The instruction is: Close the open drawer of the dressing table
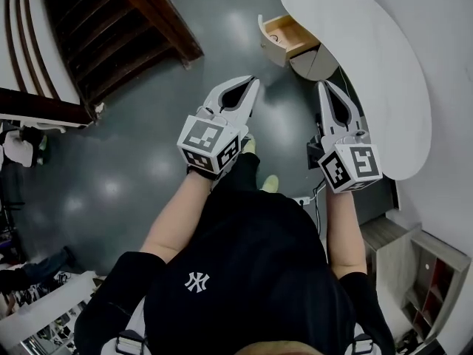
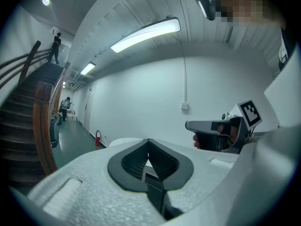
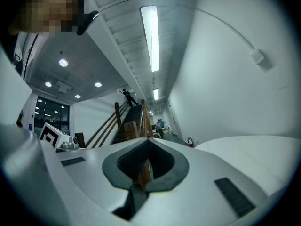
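The dressing table (image 1: 384, 72) has a white oval top and stands at the upper right against the wall. Its drawer (image 1: 287, 35) is pulled out to the left and shows a wooden inside. My left gripper (image 1: 251, 84) is held in the air below and left of the drawer, shut and empty. My right gripper (image 1: 324, 87) hangs beside the table's near edge, below the drawer, also shut and empty. In the left gripper view the jaw tips (image 2: 148, 141) meet, with the right gripper (image 2: 218, 132) off to the side. The right gripper view shows its tips (image 3: 148, 140) closed and the table top (image 3: 254, 149).
A dark wooden staircase (image 1: 126, 28) rises at the upper left. A low shelf unit (image 1: 425, 279) stands at the lower right by the wall. The person's feet (image 1: 251, 145) are on the grey floor (image 1: 133, 176) between the grippers. A fire extinguisher (image 2: 98, 137) stands by the far wall.
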The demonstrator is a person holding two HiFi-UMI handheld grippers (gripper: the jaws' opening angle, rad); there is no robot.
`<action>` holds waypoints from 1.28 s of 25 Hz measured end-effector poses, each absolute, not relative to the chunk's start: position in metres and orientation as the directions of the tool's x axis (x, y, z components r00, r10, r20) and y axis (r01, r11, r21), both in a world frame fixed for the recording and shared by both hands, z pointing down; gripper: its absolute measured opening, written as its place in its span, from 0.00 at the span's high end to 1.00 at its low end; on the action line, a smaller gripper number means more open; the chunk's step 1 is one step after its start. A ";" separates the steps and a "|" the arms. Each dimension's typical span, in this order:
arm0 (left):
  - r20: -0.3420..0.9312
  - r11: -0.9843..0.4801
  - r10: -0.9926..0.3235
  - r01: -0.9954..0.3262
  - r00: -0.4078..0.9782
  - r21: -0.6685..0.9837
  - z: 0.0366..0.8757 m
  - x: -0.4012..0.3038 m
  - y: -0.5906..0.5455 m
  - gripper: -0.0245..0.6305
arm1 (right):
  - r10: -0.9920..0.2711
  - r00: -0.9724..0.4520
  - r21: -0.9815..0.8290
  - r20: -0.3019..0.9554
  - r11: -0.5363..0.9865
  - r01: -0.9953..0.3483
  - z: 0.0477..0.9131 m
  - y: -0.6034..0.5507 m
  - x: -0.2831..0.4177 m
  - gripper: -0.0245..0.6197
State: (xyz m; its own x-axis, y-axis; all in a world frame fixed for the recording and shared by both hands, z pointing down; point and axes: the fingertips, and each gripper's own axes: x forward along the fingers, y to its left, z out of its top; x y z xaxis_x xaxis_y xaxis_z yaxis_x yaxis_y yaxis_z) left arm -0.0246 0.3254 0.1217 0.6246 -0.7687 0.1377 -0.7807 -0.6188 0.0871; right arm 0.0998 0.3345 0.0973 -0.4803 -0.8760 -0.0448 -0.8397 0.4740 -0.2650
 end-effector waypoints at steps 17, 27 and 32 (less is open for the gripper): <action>0.182 -0.685 -0.697 -0.719 0.694 0.119 0.197 -0.042 0.129 0.95 | -0.862 -0.503 -0.246 0.066 0.474 -0.845 0.156 0.140 0.050 0.94; 0.220 -0.724 -0.642 -0.675 0.735 0.143 0.278 -0.054 0.033 0.95 | -0.844 -0.514 -0.214 0.155 0.479 -0.851 0.205 0.044 0.023 0.94; 0.263 -0.717 -0.636 -0.681 0.725 0.145 0.334 -0.050 0.002 0.95 | -0.827 -0.533 -0.218 0.182 0.494 -0.841 0.247 0.003 0.021 0.94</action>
State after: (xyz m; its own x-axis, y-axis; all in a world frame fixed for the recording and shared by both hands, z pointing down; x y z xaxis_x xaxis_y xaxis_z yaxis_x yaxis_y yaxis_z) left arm -0.0504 0.0018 0.3335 0.7255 -0.6358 0.2635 -0.6815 -0.7173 0.1453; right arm 0.0214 0.0026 0.2471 -0.5328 -0.8265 0.1818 -0.8414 0.4944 -0.2181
